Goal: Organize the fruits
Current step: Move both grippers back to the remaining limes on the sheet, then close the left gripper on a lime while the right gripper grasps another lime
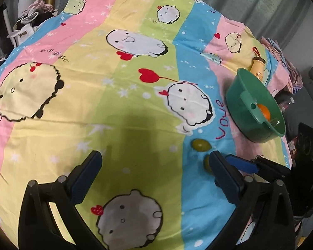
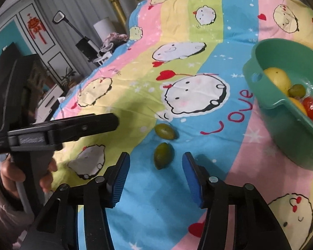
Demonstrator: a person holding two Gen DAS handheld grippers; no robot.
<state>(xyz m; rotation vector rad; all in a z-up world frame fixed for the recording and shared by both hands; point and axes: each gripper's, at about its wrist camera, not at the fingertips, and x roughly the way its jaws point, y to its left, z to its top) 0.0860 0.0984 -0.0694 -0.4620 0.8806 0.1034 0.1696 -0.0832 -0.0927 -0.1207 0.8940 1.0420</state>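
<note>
Two green fruits lie on the cartoon-print bedsheet. In the right wrist view the near fruit (image 2: 163, 155) lies just ahead of my open, empty right gripper (image 2: 155, 166), and the far fruit (image 2: 164, 131) lies beyond it. A green plastic basin (image 2: 281, 116) at the right holds a yellow fruit (image 2: 278, 79), a small green fruit (image 2: 296, 90), a red fruit (image 2: 312, 107) and an orange one. In the left wrist view my left gripper (image 1: 156, 162) is open and empty over the sheet; the two green fruits (image 1: 200, 144) lie by its right finger, and the basin (image 1: 254, 104) is farther right.
A yellow toy bottle (image 1: 258, 65) lies behind the basin. The bed's right edge drops off past the basin. Clutter and clothes (image 1: 34, 18) sit at the far left corner. In the right wrist view the hand-held left gripper (image 2: 52, 133) hovers at left.
</note>
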